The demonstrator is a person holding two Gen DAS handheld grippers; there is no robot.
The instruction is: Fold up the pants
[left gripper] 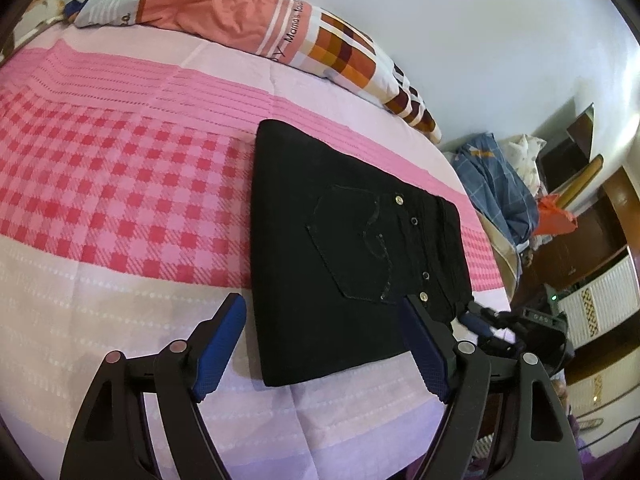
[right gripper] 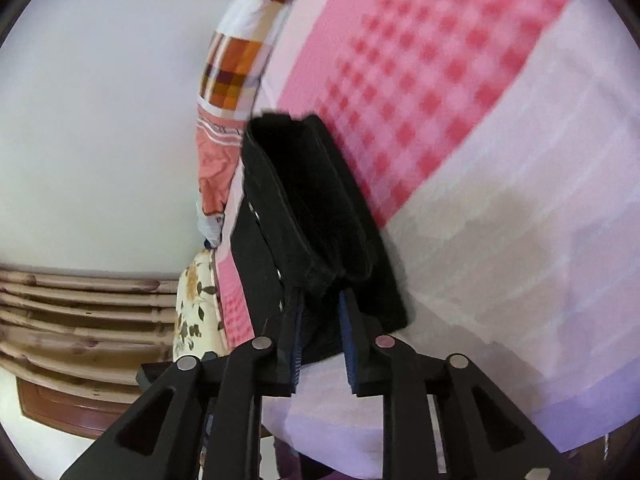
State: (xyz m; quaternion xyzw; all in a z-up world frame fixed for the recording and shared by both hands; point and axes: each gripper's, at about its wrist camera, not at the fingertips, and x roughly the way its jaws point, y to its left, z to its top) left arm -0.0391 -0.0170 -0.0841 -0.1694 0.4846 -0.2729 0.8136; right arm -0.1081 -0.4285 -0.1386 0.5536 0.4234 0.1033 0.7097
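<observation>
Black folded denim pants lie flat on the pink checked bed sheet near its right edge. Left tongs hang spread above the near hem. Only the right wrist view shows the right tongs pinching the waistband corner.

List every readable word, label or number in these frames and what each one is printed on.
"Mama's" on the stripe of the orange quilt; the letters after it and a "Y" before it are cut off.
Small marks on the black device beside the bed: too small to read.
Black pants: no text.
</observation>
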